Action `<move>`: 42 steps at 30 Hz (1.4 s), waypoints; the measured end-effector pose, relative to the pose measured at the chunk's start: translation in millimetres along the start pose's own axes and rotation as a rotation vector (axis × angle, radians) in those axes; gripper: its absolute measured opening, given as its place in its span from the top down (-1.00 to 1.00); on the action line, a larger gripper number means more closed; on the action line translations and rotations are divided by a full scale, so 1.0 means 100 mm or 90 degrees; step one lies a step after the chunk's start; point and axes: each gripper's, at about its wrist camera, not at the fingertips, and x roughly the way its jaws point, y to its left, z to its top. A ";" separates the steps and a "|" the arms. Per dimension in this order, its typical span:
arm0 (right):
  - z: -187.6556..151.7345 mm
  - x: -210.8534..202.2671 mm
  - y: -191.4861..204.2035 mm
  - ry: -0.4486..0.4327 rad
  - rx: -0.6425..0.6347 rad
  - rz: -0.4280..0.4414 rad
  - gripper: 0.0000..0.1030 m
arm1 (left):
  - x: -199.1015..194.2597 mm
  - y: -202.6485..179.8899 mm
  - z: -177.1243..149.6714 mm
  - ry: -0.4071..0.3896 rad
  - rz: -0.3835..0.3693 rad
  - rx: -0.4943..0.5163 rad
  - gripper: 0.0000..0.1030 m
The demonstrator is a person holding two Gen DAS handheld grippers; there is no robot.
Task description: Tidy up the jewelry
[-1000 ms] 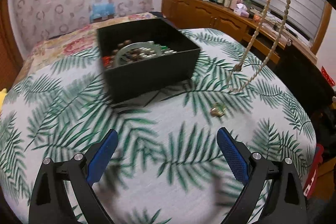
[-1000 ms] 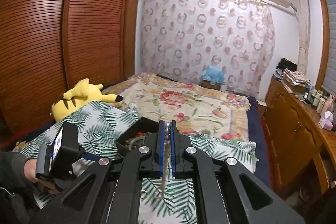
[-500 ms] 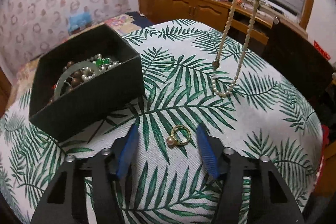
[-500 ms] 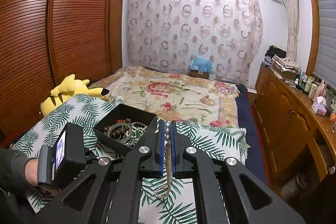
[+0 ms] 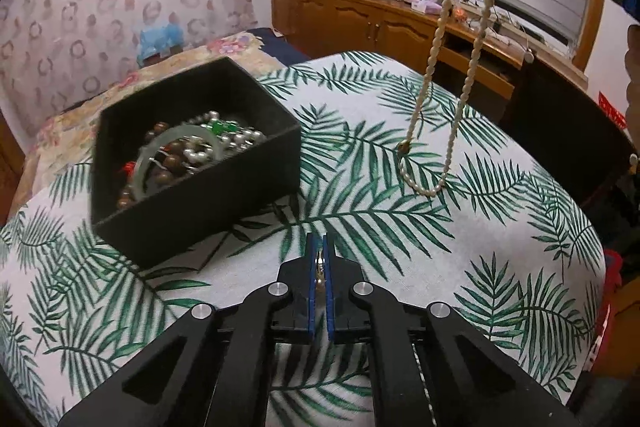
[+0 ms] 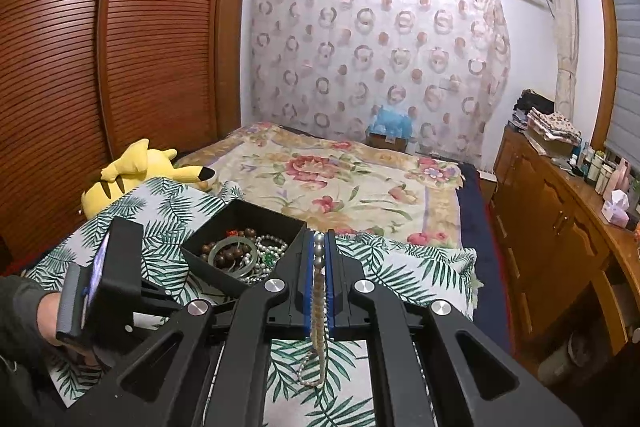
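Observation:
A black open box (image 5: 192,187) holding bracelets, beads and a pale green bangle (image 5: 176,155) sits on the palm-leaf cloth (image 5: 400,227); it also shows in the right wrist view (image 6: 240,251). My left gripper (image 5: 319,251) is shut on a small gold pearl ring (image 5: 319,261), just right of the box's front corner. My right gripper (image 6: 319,247) is shut on a pearl necklace (image 6: 316,307) and holds it in the air. In the left wrist view the necklace (image 5: 444,79) hangs at the upper right, its loop low over the cloth.
A floral bedspread (image 6: 340,179) lies beyond the cloth, with a yellow plush toy (image 6: 132,171) at its left. A wooden cabinet (image 5: 380,23) with bottles runs along the right. A slatted wardrobe (image 6: 100,67) stands at the left.
My left gripper has closed on the pearl ring that lay between its open fingers. The box now sits nearer. The right gripper still holds the hanging necklace.

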 end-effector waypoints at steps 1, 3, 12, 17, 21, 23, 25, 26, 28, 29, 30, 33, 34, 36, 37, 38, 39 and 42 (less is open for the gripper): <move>0.01 0.01 0.00 -0.001 -0.001 0.001 0.89 | -0.03 0.03 0.01 -0.004 0.000 -0.004 0.95; 0.04 0.03 0.02 -0.002 -0.004 0.003 0.89 | -0.09 0.07 0.02 -0.013 -0.001 -0.012 0.95; 0.36 0.10 0.13 -0.032 -0.017 0.020 0.89 | -0.44 0.38 0.33 -0.085 0.018 -0.050 0.95; 0.66 0.11 0.20 -0.068 -0.022 0.033 0.89 | -0.44 0.60 0.50 -0.105 0.045 -0.074 0.95; 0.90 0.13 0.26 -0.091 -0.028 0.037 0.89 | -0.40 0.78 0.57 -0.106 0.060 -0.093 0.95; 1.00 0.19 0.25 -0.098 -0.024 0.040 0.89 | -0.35 0.85 0.57 -0.099 0.067 -0.109 0.95; 1.09 0.26 0.25 -0.098 -0.014 0.052 0.89 | -0.34 0.90 0.55 -0.097 0.068 -0.123 0.95; 1.11 0.28 0.25 -0.098 -0.010 0.055 0.89 | -0.33 0.92 0.54 -0.096 0.069 -0.126 0.95; 1.15 0.34 0.27 -0.095 -0.009 0.062 0.89 | -0.35 0.93 0.49 -0.094 0.075 -0.132 0.75; 1.15 0.38 0.28 -0.090 -0.010 0.067 0.89 | -0.36 0.94 0.46 -0.095 0.079 -0.136 0.65; 1.15 0.44 0.30 -0.082 -0.010 0.073 0.89 | -0.38 0.96 0.44 -0.097 0.083 -0.140 0.45; 1.06 0.60 0.36 -0.053 -0.011 0.077 0.89 | -0.48 0.97 0.35 -0.101 0.099 -0.151 0.13; 1.02 0.65 0.38 -0.044 -0.009 0.079 0.88 | -0.51 0.97 0.32 -0.102 0.105 -0.154 -0.01; 0.90 0.79 0.42 -0.018 -0.002 0.083 0.88 | -0.59 0.97 0.26 -0.106 0.119 -0.156 -0.17; 0.82 0.86 0.44 -0.005 0.003 0.085 0.88 | -0.61 0.98 0.25 -0.107 0.125 -0.156 -0.34; 0.77 0.91 0.46 0.003 0.001 0.085 0.88 | -0.65 0.98 0.23 -0.109 0.134 -0.158 -0.44; 0.71 0.95 0.49 0.009 -0.002 0.076 0.87 | -0.69 0.98 0.20 -0.111 0.141 -0.160 -0.54; 0.57 1.03 0.54 0.029 0.009 0.059 0.25 | -0.80 0.97 0.10 -0.114 0.158 -0.165 -0.75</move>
